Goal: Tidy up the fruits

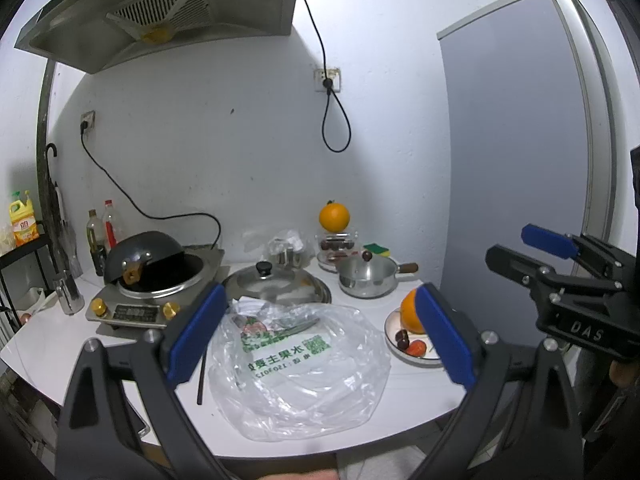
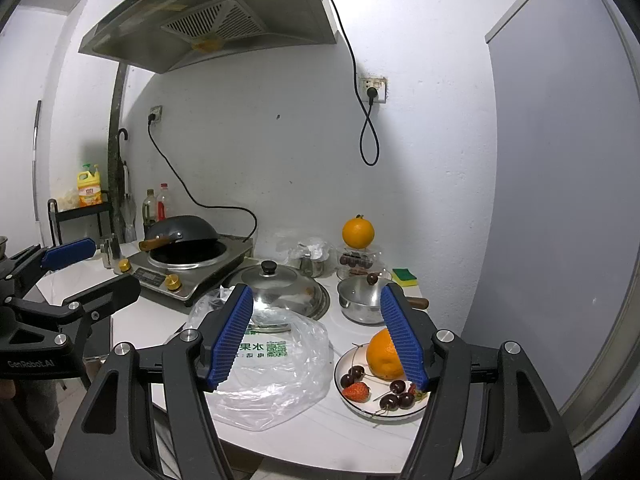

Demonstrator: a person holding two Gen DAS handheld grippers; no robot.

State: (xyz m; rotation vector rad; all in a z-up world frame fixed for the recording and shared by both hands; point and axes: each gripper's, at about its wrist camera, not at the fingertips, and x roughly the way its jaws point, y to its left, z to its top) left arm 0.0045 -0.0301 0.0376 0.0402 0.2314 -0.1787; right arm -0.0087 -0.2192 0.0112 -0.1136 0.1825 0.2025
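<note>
A white plate (image 2: 344, 364) at the counter's front right holds an orange (image 2: 382, 356), a strawberry (image 2: 355, 392) and several dark cherries (image 2: 394, 398). It also shows in the left wrist view (image 1: 394, 326). A second orange (image 2: 358, 232) sits on a clear box of dark fruit (image 2: 356, 259) at the back. A clear plastic bag with green print (image 2: 272, 376) lies in the middle. My left gripper (image 1: 316, 336) is open and empty above the bag. My right gripper (image 2: 316, 336) is open and empty above the bag and plate.
An induction cooker with a black wok (image 2: 182, 240) stands at the left. A steel lid (image 2: 280, 286), a small lidded pot (image 2: 364, 298), a sponge (image 2: 404, 276) and bottles (image 2: 154, 204) sit behind. A fridge (image 2: 560, 200) stands at the right.
</note>
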